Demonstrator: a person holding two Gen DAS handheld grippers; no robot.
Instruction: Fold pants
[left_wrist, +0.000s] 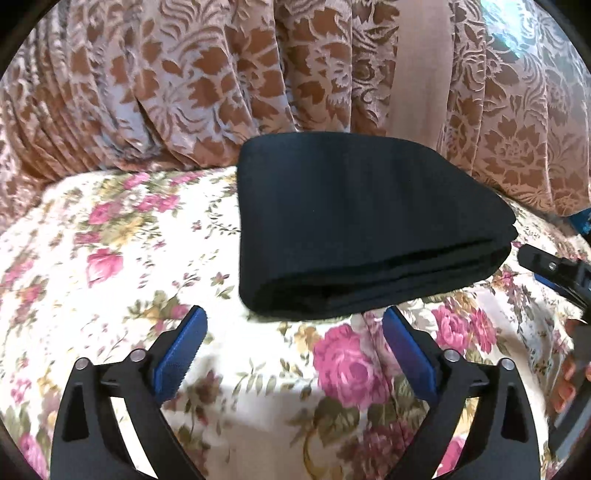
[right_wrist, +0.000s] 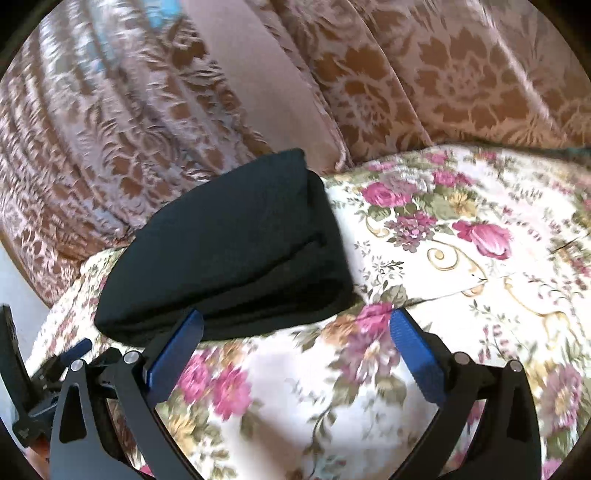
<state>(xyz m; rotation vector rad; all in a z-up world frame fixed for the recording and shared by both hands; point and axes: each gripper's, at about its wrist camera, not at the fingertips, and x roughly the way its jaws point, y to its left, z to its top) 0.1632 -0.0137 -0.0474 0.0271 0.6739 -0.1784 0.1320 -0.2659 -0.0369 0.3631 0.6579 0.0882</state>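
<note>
The black pants (left_wrist: 354, 221) lie folded in a thick stack on the floral bedsheet (left_wrist: 110, 258), close to the patterned curtain. My left gripper (left_wrist: 295, 321) is open and empty, just in front of the stack's near edge. In the right wrist view the same folded pants (right_wrist: 236, 243) lie left of centre. My right gripper (right_wrist: 295, 325) is open and empty, its left finger (right_wrist: 177, 343) by the stack's near edge. The right gripper also shows at the right edge of the left wrist view (left_wrist: 554, 269).
A brown and pink patterned curtain (left_wrist: 221, 81) hangs right behind the pants. The floral sheet (right_wrist: 461, 240) spreads to the right, with a fold line across it. The left gripper's body (right_wrist: 48, 376) shows at the lower left of the right wrist view.
</note>
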